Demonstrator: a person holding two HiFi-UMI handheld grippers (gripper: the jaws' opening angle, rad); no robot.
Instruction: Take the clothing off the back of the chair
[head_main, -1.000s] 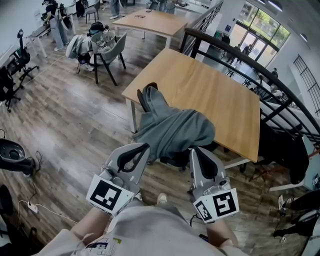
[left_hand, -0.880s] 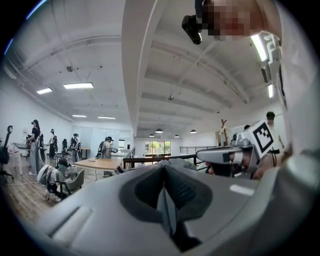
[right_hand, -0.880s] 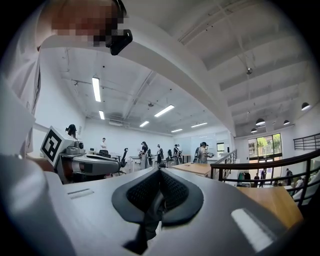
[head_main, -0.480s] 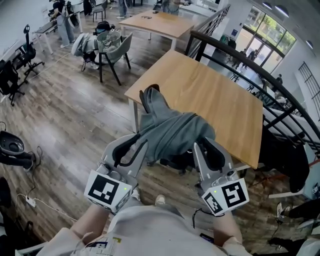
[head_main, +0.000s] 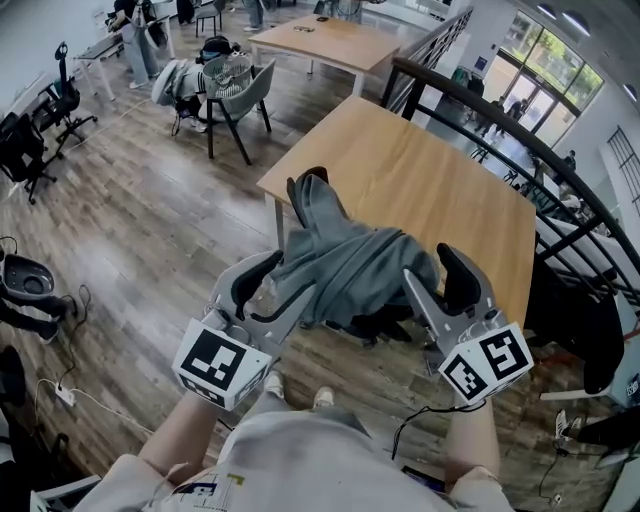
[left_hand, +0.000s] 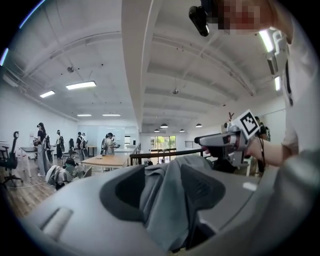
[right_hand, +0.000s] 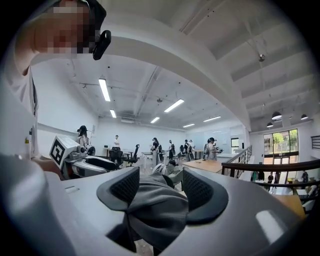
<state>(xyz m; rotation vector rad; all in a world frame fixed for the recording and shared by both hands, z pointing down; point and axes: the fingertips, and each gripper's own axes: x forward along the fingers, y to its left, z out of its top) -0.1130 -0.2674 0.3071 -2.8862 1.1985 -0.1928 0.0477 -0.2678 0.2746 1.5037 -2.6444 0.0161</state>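
Left gripper (head_main: 285, 277) and right gripper (head_main: 428, 263) jaws just opened, cloth loose between each pair, pale wooden table (head_main: 440, 190), plank floor (head_main: 150, 220), busy open office, crumpled grey sweatshirt (head_main: 350, 265) draped over black chair (head_main: 372, 325).

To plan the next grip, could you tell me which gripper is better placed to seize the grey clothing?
Probably left: both grippers have just been opening, but the left gripper has the clothing deep between its jaws, while the right gripper has only its edge.
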